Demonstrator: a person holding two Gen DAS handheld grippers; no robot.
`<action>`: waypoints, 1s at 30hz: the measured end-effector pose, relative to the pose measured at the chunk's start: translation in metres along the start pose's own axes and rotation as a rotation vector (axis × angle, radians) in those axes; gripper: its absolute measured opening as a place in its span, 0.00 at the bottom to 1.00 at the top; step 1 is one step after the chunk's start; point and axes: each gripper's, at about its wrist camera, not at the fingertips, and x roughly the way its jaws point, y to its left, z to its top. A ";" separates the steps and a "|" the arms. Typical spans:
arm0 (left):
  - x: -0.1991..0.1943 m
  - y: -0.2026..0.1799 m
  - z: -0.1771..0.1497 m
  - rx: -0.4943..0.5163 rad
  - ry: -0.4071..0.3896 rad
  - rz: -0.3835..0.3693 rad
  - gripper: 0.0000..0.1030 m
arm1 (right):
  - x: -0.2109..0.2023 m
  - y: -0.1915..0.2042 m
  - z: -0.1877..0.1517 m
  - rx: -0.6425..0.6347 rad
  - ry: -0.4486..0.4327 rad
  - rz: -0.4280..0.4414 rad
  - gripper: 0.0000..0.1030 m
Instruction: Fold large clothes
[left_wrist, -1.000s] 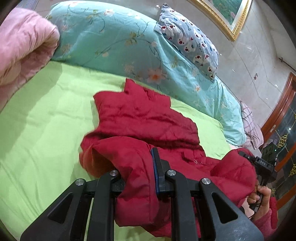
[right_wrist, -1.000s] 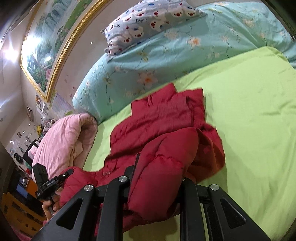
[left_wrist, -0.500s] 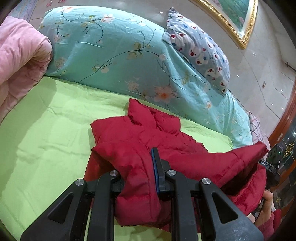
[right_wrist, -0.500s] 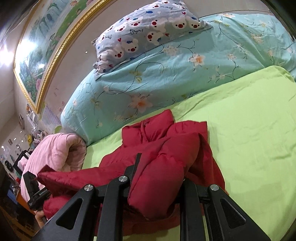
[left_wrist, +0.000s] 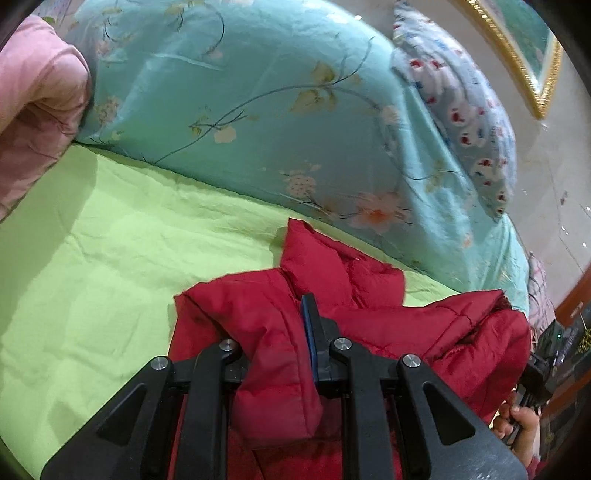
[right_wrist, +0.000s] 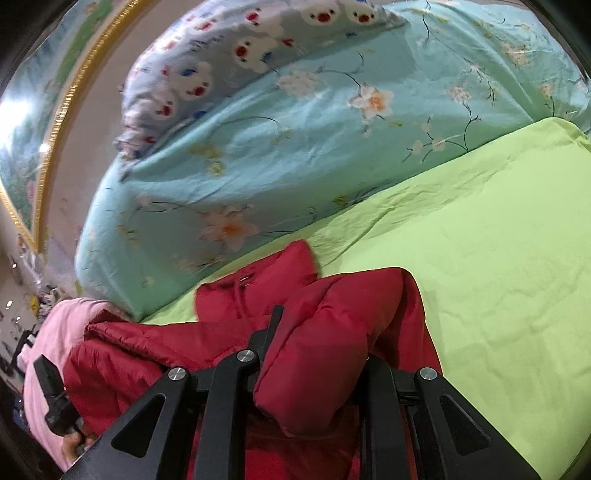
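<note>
A red padded jacket (left_wrist: 373, 291) (right_wrist: 236, 299) lies on the lime green bed sheet (left_wrist: 122, 240) (right_wrist: 491, 240), its collar end pointing at the bedding. My left gripper (left_wrist: 291, 332) is shut on a thick fold of the jacket's edge, and the padded cloth bulges between its fingers. My right gripper (right_wrist: 314, 332) is shut on another bunched fold of the same edge. Stretched between the two grippers, that edge hangs over the part lying on the sheet. A hand (left_wrist: 521, 424) holds the other tool at the right edge of the left wrist view.
A turquoise floral duvet (left_wrist: 258, 110) (right_wrist: 295, 155) is heaped behind the jacket, with a cartoon-print pillow (left_wrist: 458, 110) (right_wrist: 236, 48) on it. A rolled pink blanket (left_wrist: 33, 107) (right_wrist: 55, 332) lies at the bed's side. A gilt-framed picture (left_wrist: 532, 55) hangs on the wall.
Both grippers have carried the held jacket edge toward the duvet, folding it over the lower part. The collar end and the bedding now look much closer.
</note>
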 end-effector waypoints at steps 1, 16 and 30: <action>0.011 0.002 0.005 -0.007 0.011 0.007 0.15 | 0.008 -0.002 0.003 0.006 0.004 -0.008 0.16; 0.107 0.020 0.027 -0.023 0.088 0.067 0.18 | 0.106 -0.034 0.023 0.123 0.039 -0.071 0.17; 0.081 0.040 0.034 -0.080 0.094 -0.006 0.35 | 0.137 -0.042 0.027 0.160 0.054 -0.085 0.17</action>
